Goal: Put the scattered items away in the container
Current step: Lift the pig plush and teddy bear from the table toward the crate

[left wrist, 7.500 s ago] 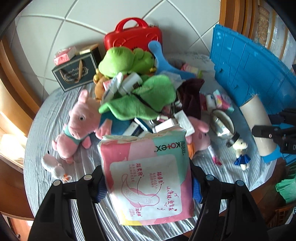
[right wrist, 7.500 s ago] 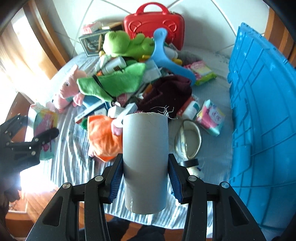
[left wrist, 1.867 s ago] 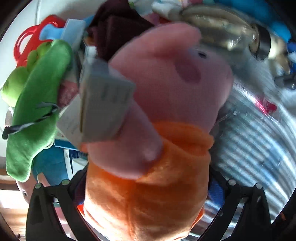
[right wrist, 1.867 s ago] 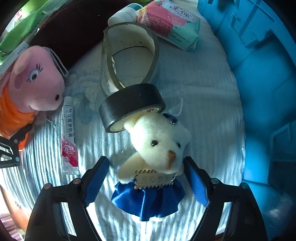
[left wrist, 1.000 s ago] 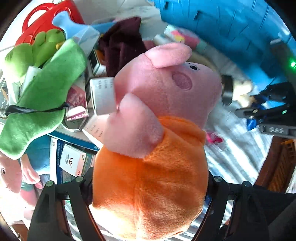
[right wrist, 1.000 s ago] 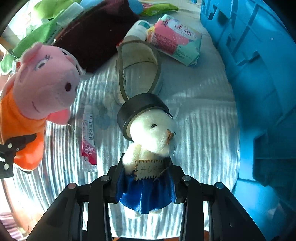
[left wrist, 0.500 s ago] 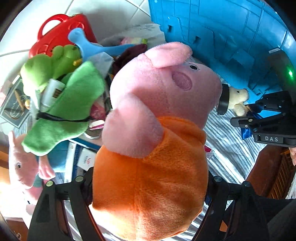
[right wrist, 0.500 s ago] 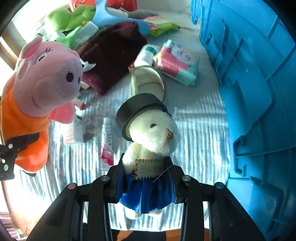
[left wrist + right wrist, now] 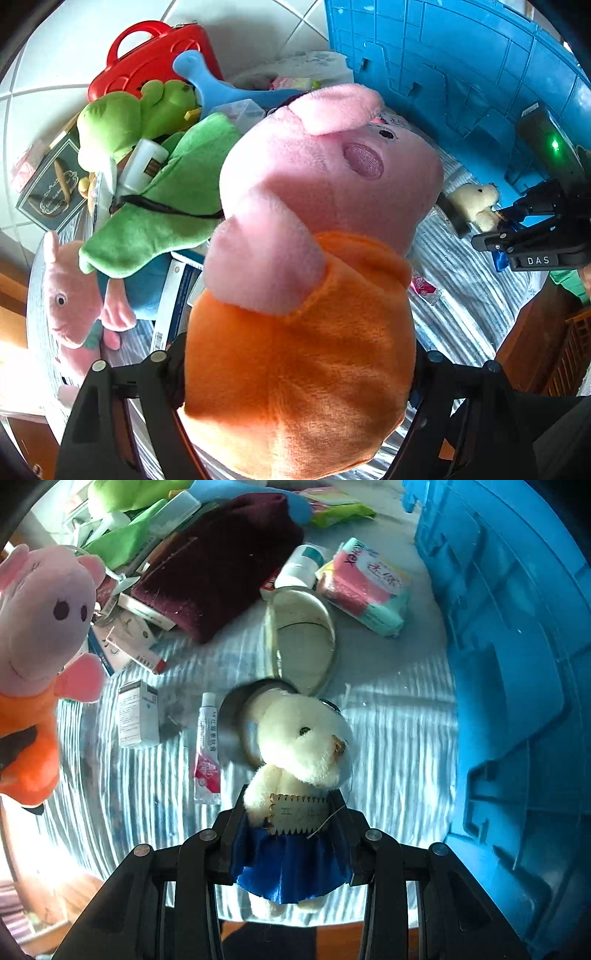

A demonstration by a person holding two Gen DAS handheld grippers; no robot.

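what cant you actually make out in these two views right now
- Left wrist view: the orange-dressed pig plush fills the frame, hiding the left tongs pads and the table behind it.
- Both views: the inside of the blue container; only its outer wall shows.
- Right wrist view: the bear plush tag lettering is blurred, and its blue skirt covers the right tongs pads.
- Right wrist view: print on the small white box is too small.

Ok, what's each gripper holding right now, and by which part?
The left gripper grips the pig by its orange body. The right gripper grips the bear at its blue skirt.
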